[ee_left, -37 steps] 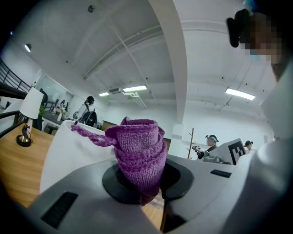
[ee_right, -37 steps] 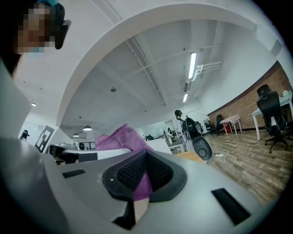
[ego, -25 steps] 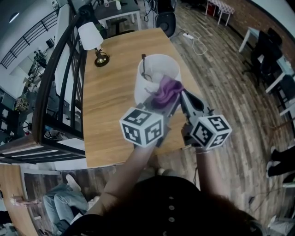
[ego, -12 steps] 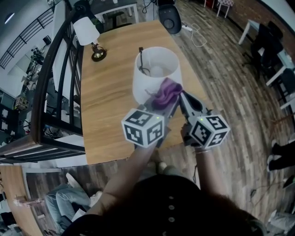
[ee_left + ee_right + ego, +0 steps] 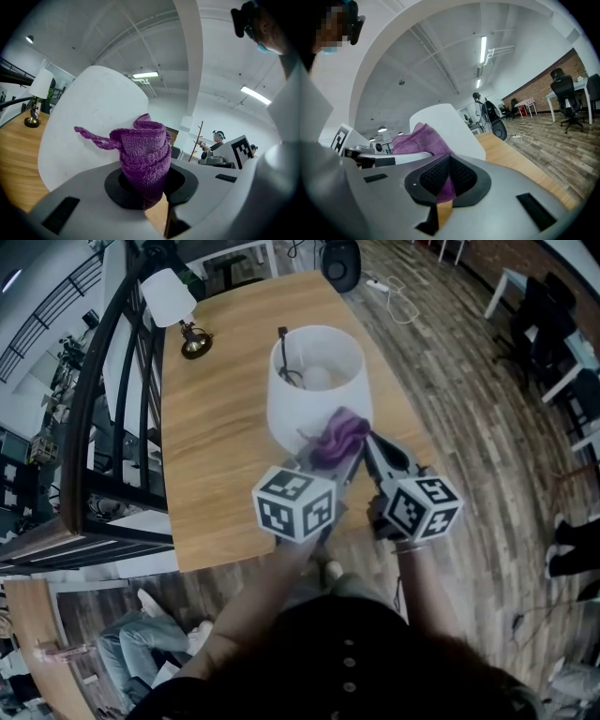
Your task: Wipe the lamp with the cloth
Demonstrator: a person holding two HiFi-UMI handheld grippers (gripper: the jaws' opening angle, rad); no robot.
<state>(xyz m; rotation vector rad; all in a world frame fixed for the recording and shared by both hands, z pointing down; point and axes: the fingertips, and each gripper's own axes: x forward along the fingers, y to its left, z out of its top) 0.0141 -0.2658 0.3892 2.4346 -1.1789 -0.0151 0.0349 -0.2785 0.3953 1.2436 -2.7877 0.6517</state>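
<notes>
A lamp with a wide white shade [image 5: 302, 401] stands on the wooden table [image 5: 216, 437]. In the left gripper view the shade [image 5: 91, 126] rises just behind the jaws. A purple cloth [image 5: 337, 437] is bunched against the shade's near side. My left gripper [image 5: 328, 461] is shut on the cloth [image 5: 143, 157], which stands up in a thick roll from the jaws [image 5: 145, 185]. My right gripper [image 5: 371, 442] comes in from the right, shut with a thin corner of the cloth [image 5: 448, 186] pinched between its pads. The rest of the cloth [image 5: 417, 139] lies to its left.
A second, smaller lamp [image 5: 174, 302] with a brass base stands at the table's far left corner. A dark railing [image 5: 103, 418] runs along the table's left side. A speaker [image 5: 340, 259] and cables sit on the plank floor beyond. The table's near edge is below the grippers.
Both grippers stay shut on the cloth. The cloth has slid a little down the shade's near side, from near the rim toward me.
</notes>
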